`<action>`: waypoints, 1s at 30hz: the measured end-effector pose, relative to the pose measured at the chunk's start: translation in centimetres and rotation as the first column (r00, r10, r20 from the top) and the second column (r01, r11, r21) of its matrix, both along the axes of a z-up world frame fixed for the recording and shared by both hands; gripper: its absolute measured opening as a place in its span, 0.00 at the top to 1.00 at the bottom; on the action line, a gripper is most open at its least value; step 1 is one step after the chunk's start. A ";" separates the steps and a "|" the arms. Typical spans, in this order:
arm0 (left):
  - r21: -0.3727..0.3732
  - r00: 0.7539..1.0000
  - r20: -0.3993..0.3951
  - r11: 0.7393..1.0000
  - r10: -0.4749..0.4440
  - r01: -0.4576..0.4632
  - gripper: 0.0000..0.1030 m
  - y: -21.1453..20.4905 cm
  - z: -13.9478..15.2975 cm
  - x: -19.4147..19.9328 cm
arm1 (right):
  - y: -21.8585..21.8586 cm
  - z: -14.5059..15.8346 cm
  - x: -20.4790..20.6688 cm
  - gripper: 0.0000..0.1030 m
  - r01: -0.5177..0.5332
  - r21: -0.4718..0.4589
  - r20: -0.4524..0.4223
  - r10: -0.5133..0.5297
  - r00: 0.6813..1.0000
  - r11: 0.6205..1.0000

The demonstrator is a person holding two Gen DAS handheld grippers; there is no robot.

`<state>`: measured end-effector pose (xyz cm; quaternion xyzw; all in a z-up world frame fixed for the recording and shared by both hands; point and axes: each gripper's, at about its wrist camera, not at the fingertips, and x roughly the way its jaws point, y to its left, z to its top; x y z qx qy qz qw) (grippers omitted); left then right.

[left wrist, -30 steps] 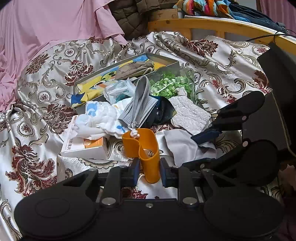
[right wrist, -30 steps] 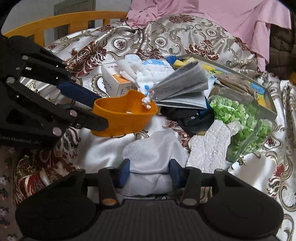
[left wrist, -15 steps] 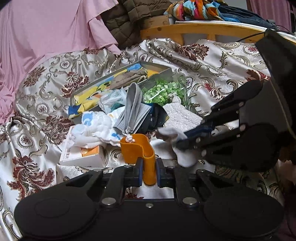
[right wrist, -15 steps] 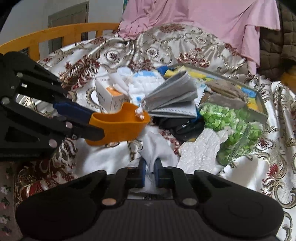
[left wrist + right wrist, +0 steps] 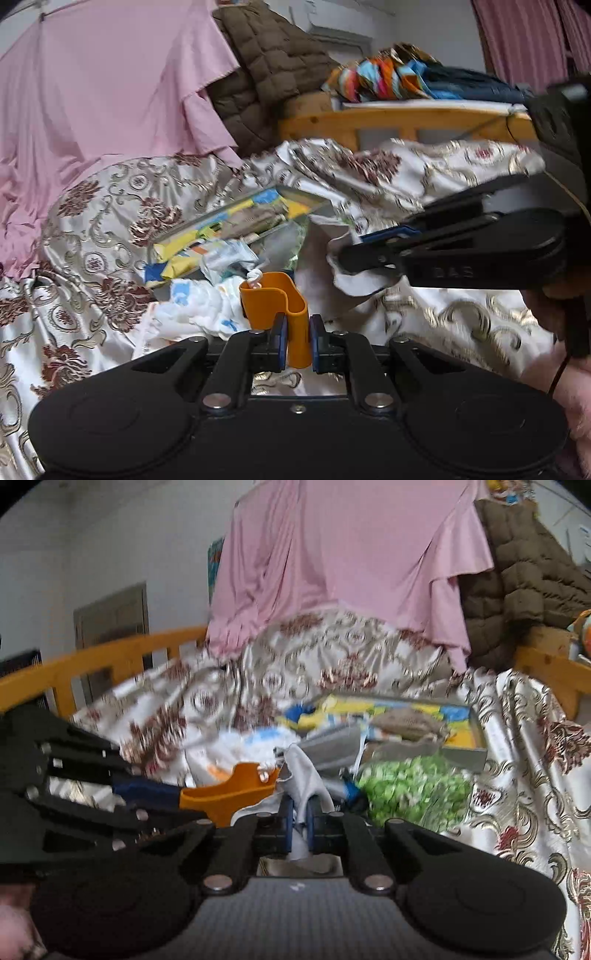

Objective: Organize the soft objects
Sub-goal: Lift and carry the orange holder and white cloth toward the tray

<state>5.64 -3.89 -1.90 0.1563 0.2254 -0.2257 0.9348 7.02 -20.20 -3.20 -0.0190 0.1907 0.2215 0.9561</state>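
On the far left of the left wrist view a pink sheet (image 5: 110, 92) hangs over the floral bedspread (image 5: 110, 206) that covers the bed. Near the middle of the bedspread lies the heap of soft things: a white cloth with blue patches (image 5: 207, 306), crinkled plastic packets (image 5: 229, 258), and behind them a shallow tray (image 5: 295, 195) with yellow and blue items in it. Just in front of that heap the left tool (image 5: 295, 341) is clenched on the narrow end of an orange plastic holder (image 5: 275, 299), which stands upright between the blue pads; a small white twisted piece (image 5: 255, 275) pokes from its far rim. Its jaws have just been closing, with the holder between them.

To the right, the right tool (image 5: 345, 258) reaches in from the edge, held above the bedspread, and grasps a white cloth (image 5: 354, 280) that sags below its fingertips. In the right wrist view that same tool (image 5: 299, 825) has its pads pressed tight on a pale grey-white cloth (image 5: 303, 775) that rises in a peak between them. The orange holder (image 5: 229, 794) sits just left of it, carried by the left tool. Grey folded masks (image 5: 332, 746) lie beyond the cloth, a bag of green pieces (image 5: 410, 786) to its right, and the tray (image 5: 465, 755) farther back. A brown quilted jacket (image 5: 524, 579) hangs at far right over the wooden bed rail (image 5: 546, 668).
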 end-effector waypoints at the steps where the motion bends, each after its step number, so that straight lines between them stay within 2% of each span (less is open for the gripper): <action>1: -0.014 1.000 0.000 1.000 0.013 -0.013 0.88 0.1 0.4 -0.1 | -0.3 0.3 -0.2 0.92 0.002 0.015 0.013 -0.002 1.000 1.000; 3: -0.040 0.999 0.020 0.999 0.035 -0.034 0.88 0.6 1.3 -0.3 | -0.7 0.9 -0.7 0.92 0.008 0.039 0.039 -0.009 0.999 0.999; 9: -0.055 0.995 0.086 0.997 0.056 -0.052 0.88 1.1 4.1 -0.6 | -1.8 2.9 -1.7 0.92 0.002 0.092 0.117 -0.013 0.993 0.996; 14: -0.066 0.994 0.109 0.997 0.031 -0.024 0.88 0.8 6.1 -0.3 | -2.5 4.1 -1.7 0.92 -0.002 0.136 0.141 -0.017 0.990 0.991; 18: -0.041 0.989 0.146 0.999 0.005 0.001 0.88 0.2 7.1 -0.5 | -3.4 4.5 -1.6 0.92 0.012 0.167 0.156 -0.038 0.987 0.986; 21: -0.043 0.992 0.126 0.999 -0.002 0.007 0.88 -0.2 7.6 0.1 | -4.0 4.5 -1.3 0.92 0.035 0.174 0.157 -0.063 0.986 0.984; 25: -0.095 0.999 0.038 0.995 -0.006 0.010 0.88 -0.3 8.8 1.1 | -4.7 4.3 -1.2 0.92 0.057 0.185 0.150 -0.086 0.985 0.981; 30: -0.104 1.000 0.021 0.994 -0.019 0.021 0.88 -1.1 10.9 1.1 | -5.3 4.6 -1.3 0.92 0.073 0.196 0.159 -0.105 0.982 0.978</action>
